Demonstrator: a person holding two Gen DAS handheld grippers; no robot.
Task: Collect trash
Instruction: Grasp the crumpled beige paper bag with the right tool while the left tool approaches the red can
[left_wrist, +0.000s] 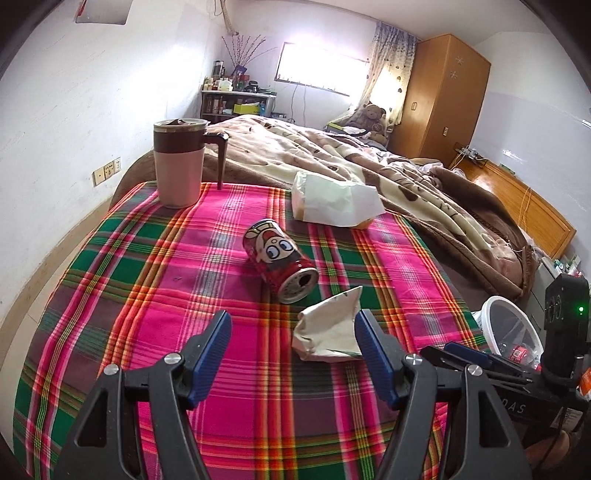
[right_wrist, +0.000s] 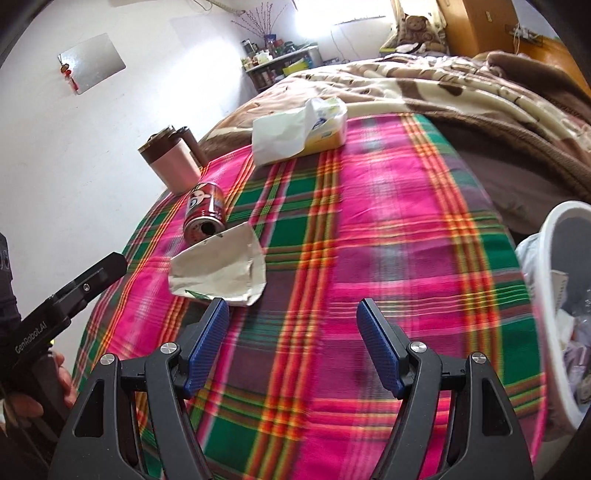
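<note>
A: Left claw (left_wrist: 293, 334) spread, empty; paper (left_wrist: 328, 328) just ahead, touching its right pad (left_wrist: 373, 354). Can (left_wrist: 280, 260) lay beyond, then mug (left_wrist: 179, 162) and tissues (left_wrist: 334, 201).

B: Right claw (right_wrist: 291, 325) spread, empty; paper ahead-left, bin (right_wrist: 554, 295) to its right. Path unobstructed.

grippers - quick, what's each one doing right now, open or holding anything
Left gripper: jaws open, nothing held; crumpled paper lies by its right finger.
Right gripper: jaws open, empty, over the plaid cloth.
</note>
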